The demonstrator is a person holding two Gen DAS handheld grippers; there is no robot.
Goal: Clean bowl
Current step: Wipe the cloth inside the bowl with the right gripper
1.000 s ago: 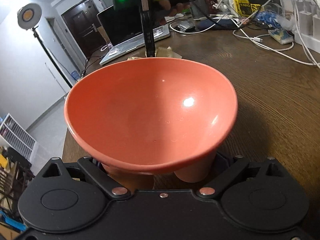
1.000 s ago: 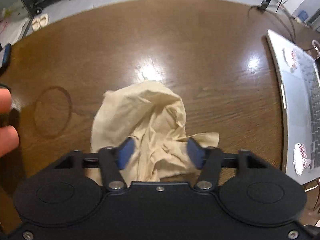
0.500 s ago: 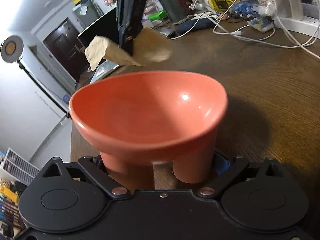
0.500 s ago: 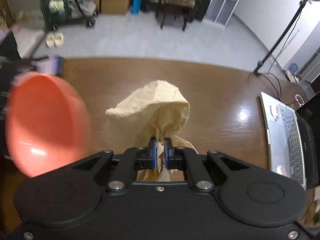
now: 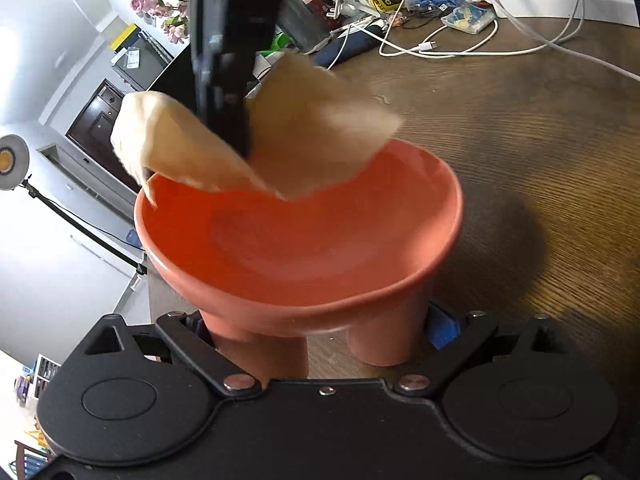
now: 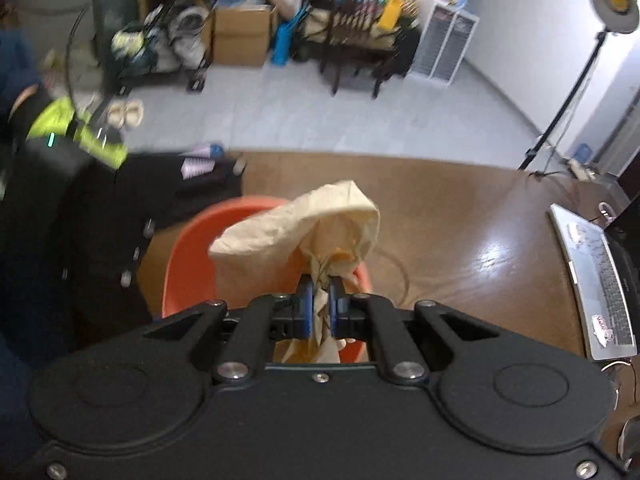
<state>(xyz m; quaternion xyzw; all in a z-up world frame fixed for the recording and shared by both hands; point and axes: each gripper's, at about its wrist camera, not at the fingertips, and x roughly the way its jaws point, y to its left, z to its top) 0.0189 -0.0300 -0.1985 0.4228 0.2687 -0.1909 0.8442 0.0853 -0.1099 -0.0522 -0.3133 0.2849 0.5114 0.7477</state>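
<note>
A salmon-orange footed bowl is held off the brown table in my left gripper, whose blue-padded fingers are shut around its legs. My right gripper is shut on a beige cloth. In the left wrist view the right gripper comes down from above and the cloth hangs over the bowl's far rim, its lower folds just inside the bowl. In the right wrist view the bowl sits under the cloth, with the left gripper's black body at its left.
A silver laptop lies on the wooden table to the right in the right wrist view. Cables, chargers and small clutter fill the table's far side. A lamp on a stand is beyond the table edge.
My right gripper shut on the cloth, lifted it off the table and carried it over the bowl. The bowl stayed in my left gripper and tilted more level.
</note>
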